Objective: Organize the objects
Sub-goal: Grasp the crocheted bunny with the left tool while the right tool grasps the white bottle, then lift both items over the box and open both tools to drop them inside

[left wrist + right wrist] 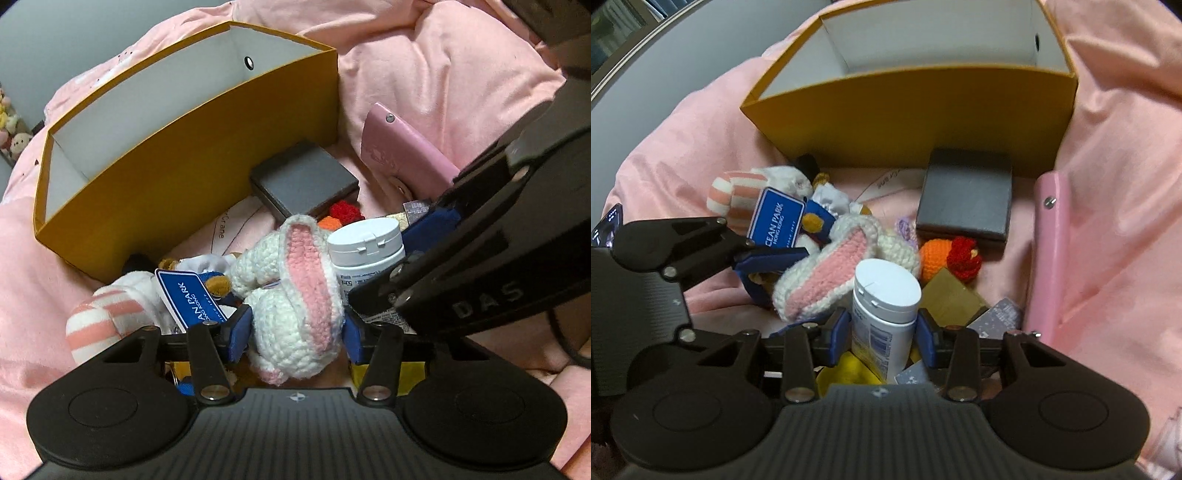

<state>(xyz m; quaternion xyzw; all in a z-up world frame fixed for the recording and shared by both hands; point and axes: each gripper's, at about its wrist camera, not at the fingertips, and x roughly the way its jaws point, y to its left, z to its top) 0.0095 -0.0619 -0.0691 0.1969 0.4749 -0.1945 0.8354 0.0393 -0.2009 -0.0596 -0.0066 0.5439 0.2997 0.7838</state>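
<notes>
Nearby, yellow box (192,162) sits empty; left jaws straddle crocheted bunny (295,295), right jaws grip white bottle (886,306).

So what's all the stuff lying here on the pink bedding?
box: one, yellow, empty, at the back
case: one, grey, before the box
wallet: one, pink, right
crochet bunny: one, white-pink, centre
bottle: one, white, beside the bunny
striped plush: one, pink-white, left
tag: one, blue, on the plush
crochet balls: two, orange, red
left hand-held gripper: around the bunny
right hand-held gripper: clamps the bottle
</notes>
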